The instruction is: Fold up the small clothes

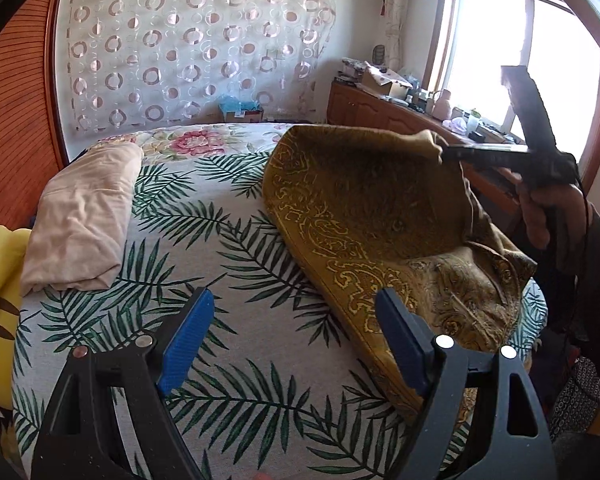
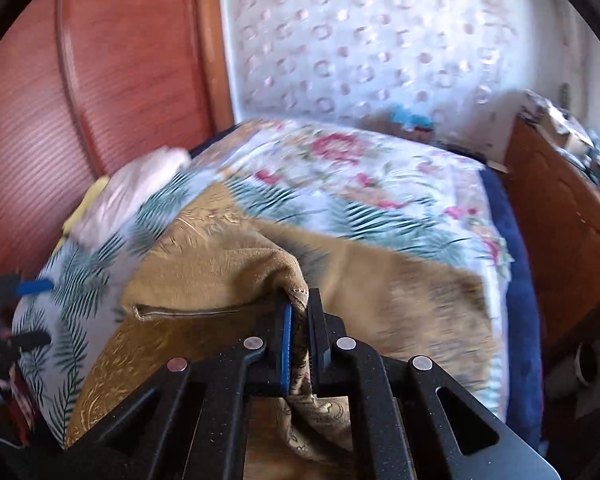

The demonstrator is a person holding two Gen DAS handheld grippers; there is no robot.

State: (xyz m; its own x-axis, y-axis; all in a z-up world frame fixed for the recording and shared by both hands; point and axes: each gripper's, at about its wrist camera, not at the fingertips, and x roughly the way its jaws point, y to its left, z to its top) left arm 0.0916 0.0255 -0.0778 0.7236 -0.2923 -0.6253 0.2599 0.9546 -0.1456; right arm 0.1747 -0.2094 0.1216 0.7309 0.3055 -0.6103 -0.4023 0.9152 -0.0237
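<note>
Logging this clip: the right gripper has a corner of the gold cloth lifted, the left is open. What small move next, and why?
Probably carry the right gripper leftward, laying the pinched corner of the gold patterned cloth over its flat half. The left gripper is open near the cloth's near edge.

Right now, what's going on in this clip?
A person is folding a mustard patterned cloth on the leaf-print bed cover. The right gripper is shut on one edge of the cloth and holds it lifted. The left gripper is open and empty over the bed. A beige folded garment lies to the left.
</note>
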